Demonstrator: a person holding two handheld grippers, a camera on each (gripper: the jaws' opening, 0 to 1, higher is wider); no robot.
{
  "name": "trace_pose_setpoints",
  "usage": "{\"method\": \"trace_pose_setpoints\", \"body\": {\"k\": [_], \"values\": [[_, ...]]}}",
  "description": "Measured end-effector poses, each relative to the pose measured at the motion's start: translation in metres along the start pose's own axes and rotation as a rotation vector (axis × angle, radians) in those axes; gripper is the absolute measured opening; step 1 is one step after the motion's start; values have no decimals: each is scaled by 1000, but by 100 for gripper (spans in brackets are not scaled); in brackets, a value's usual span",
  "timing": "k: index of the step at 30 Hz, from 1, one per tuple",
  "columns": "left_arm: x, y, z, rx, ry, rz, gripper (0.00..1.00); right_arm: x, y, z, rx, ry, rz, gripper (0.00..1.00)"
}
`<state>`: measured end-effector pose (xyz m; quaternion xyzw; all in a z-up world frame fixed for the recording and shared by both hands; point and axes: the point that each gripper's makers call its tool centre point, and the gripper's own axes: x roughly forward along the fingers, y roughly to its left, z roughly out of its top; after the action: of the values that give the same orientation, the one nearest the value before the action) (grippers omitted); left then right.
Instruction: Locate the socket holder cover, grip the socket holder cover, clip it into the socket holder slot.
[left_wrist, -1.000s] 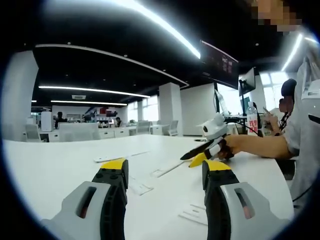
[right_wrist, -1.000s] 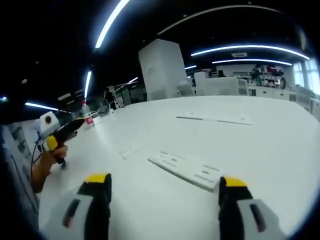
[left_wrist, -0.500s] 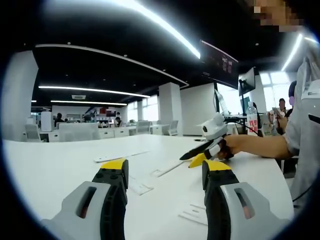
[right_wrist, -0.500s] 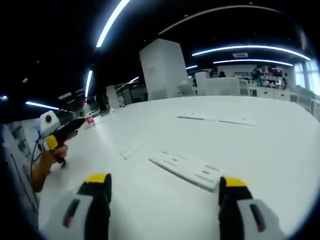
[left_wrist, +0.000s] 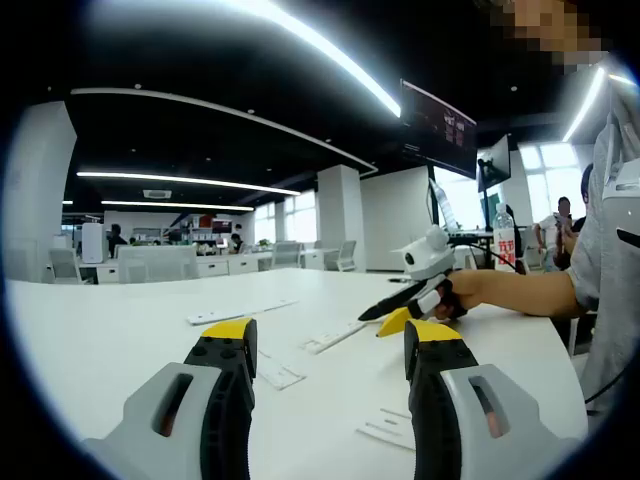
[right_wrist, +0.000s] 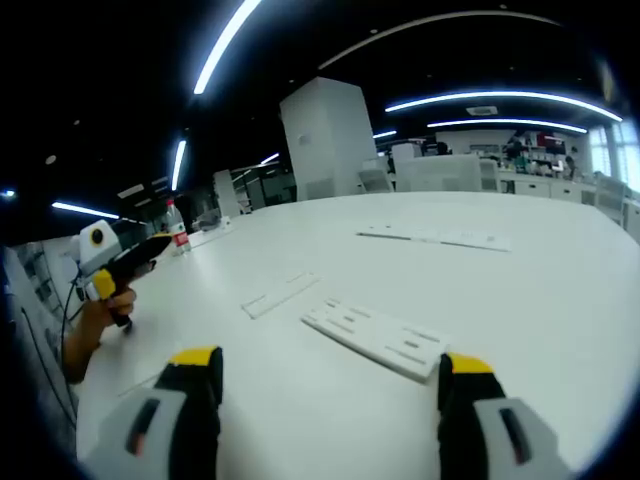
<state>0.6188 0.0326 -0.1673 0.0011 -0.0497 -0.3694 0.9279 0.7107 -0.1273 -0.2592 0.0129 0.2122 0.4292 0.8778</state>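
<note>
Worktop (right_wrist: 560, 290), wide and white, runs out ahead of both grippers. Right gripper (right_wrist: 328, 372) hovers low above it, jaws spread wide and holding nothing. Just past its tips lies the holder (right_wrist: 376, 338): a long flat white strip, set at a slant, with small rectangular cut-outs along its face. Beside it, toward the person's hand (right_wrist: 95, 325), sits a thinner white strip, the cover (right_wrist: 281, 294), flat and plain, close to the holder but apart from it. Further out lie two more white strips (right_wrist: 437, 238) end to end.

Left gripper (left_wrist: 327, 345) also stands with jaws apart and empty, yellow-tipped. Between its jaws, on the worktop, a small white plate (left_wrist: 279, 376) lies flat, and a slotted white piece (left_wrist: 392, 427) sits by the right jaw. Whether either is the cover cannot be told. Across the worktop the other gripper (left_wrist: 408, 305) shows, held in a hand.
</note>
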Motion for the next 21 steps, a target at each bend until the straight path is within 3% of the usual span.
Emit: {"method": "trace_pose_setpoints", "body": {"k": [21], "values": [[0,1,-1,-1,2,-1,59,4,4,0,-9,0,12,90]]}}
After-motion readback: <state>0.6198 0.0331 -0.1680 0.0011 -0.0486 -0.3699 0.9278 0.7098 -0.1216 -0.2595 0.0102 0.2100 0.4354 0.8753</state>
